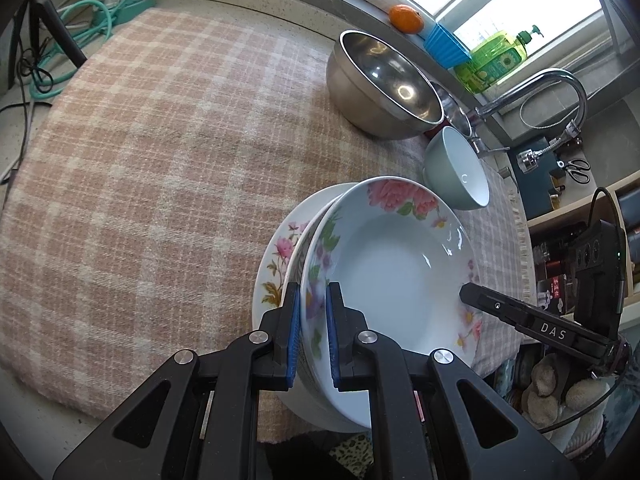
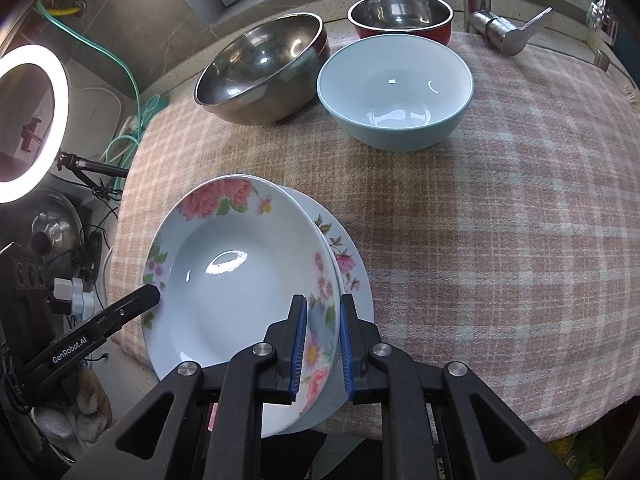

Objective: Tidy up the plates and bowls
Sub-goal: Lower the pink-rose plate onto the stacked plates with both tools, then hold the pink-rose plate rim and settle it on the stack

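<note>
We have the deep floral plate (image 1: 392, 264) gripped at both sides, near the front edge of the desk (image 1: 132, 168). The left tool (image 1: 312, 332) is clamped on its rim at one side, blue pads pressing the glazed lip from inside and outside; the right tool (image 2: 323, 348) is clamped on the opposite rim the same way. The plate sits tilted on a flatter floral plate (image 1: 276, 264), whose edge shows beneath it, so we judge the step in hand to be stacking or unstacking these two; which, we cannot tell. The next move calls for both tools travelling together and level, since glazed ceramic is slick and a rim grip is narrow; uneven motion could twist the plate out of the pads. Materials: both plates are glossy white ceramic with pink flower prints, the upper one dished with a wide sloping rim. Toward the back edge stand a pale blue-green ceramic bowl (image 2: 394, 92), round and smooth with a white inside, a large polished steel bowl (image 2: 262, 70), and a smaller steel-lined bowl with a red outside (image 2: 400, 16). The desk is covered by a soft woven check cloth, pink and cream, which should cushion and grip the dishes.
</note>
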`<state>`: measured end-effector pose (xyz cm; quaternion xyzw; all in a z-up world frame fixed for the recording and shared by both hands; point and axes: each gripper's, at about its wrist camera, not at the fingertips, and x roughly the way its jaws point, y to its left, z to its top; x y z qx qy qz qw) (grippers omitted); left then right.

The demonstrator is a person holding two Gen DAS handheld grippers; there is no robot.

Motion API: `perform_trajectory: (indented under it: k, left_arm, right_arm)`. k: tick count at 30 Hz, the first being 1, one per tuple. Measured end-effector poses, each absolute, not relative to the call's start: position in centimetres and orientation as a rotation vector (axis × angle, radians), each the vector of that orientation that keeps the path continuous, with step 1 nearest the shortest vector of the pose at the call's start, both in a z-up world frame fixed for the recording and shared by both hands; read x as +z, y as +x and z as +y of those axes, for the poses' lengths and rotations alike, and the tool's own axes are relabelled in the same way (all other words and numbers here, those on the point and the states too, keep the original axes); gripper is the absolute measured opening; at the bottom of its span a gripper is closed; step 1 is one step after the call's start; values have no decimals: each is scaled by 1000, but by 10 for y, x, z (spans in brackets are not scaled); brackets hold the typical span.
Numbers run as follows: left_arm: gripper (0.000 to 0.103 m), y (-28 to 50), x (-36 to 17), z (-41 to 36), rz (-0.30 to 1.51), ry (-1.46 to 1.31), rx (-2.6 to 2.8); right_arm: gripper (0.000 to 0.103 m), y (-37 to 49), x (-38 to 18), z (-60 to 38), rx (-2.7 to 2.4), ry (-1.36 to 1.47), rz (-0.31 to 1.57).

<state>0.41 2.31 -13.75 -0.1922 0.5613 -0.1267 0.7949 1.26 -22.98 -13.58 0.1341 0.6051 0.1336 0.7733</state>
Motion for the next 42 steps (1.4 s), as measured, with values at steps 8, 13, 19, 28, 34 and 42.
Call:
perform_trajectory:
  k: [8, 13, 19, 28, 34, 42]
  left_arm:
    - [9, 3, -139, 23, 1206, -408, -272]
    - [9, 3, -141, 22, 1213, -408, -273]
    - [9, 2, -143, 22, 1216, -409, -275]
    - [9, 1, -140, 19, 1198, -372, -272]
    - [9, 1, -138, 19, 1190, -341, -272]
    - [13, -2, -125, 16, 1144, -284, -270]
  right_arm:
    - [15, 10, -134, -220, 274, 213, 1287]
    - [15, 10, -135, -220, 270, 205, 1289]
    - [15, 9, -142, -221, 268, 199, 1303]
    - [18, 11, -145, -213, 273, 171, 1307]
    - [19, 12, -147, -210, 278, 157, 1315]
    - [19, 12, -147, -209, 273, 154, 1313]
